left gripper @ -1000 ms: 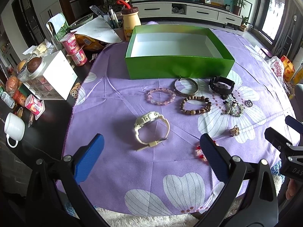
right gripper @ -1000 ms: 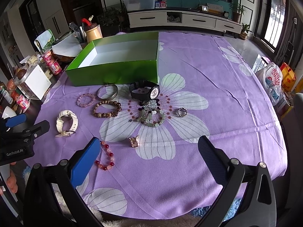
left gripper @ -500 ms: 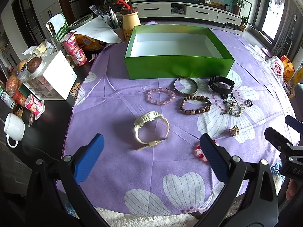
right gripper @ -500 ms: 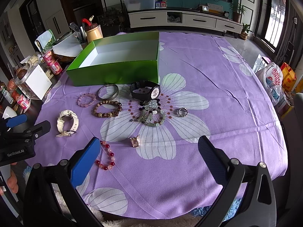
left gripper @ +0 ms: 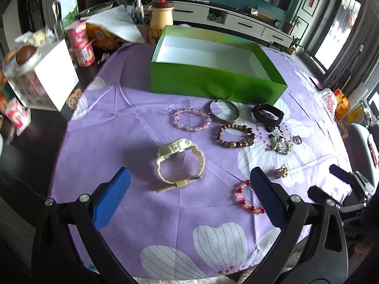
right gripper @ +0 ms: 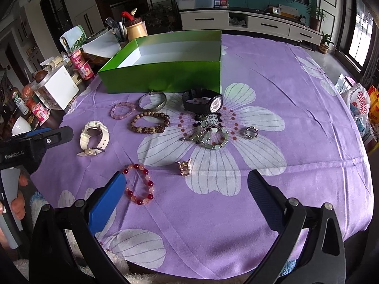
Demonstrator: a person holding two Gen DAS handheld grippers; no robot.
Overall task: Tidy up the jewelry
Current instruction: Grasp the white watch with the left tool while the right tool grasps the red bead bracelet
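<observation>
An empty green box [left gripper: 213,80] [right gripper: 163,75] stands at the back of the purple cloth. In front of it lie a cream watch [left gripper: 180,161] [right gripper: 94,137], pink bead bracelet [left gripper: 191,119] [right gripper: 123,111], silver bangle [left gripper: 225,110] [right gripper: 152,100], brown bead bracelet [left gripper: 235,136] [right gripper: 150,123], black watch [left gripper: 267,114] [right gripper: 203,100], green bead chain [left gripper: 279,142] [right gripper: 208,137], ring [right gripper: 251,132], gold ring [right gripper: 184,166] and red bead bracelet [left gripper: 248,201] [right gripper: 139,187]. My left gripper [left gripper: 189,189] is open, just short of the cream watch. My right gripper [right gripper: 187,191] is open near the red bracelet.
Cups, a white box [left gripper: 54,75], a yellow jar [left gripper: 161,21] and papers crowd the dark table at the left. A plastic bag [right gripper: 360,104] sits off the right edge. The flowered cloth [right gripper: 296,118] is bare on its right half.
Both grippers have moved forward over the cloth. The left one is closer to the cream watch, the right one closer to the red bracelet. Both stay open.
</observation>
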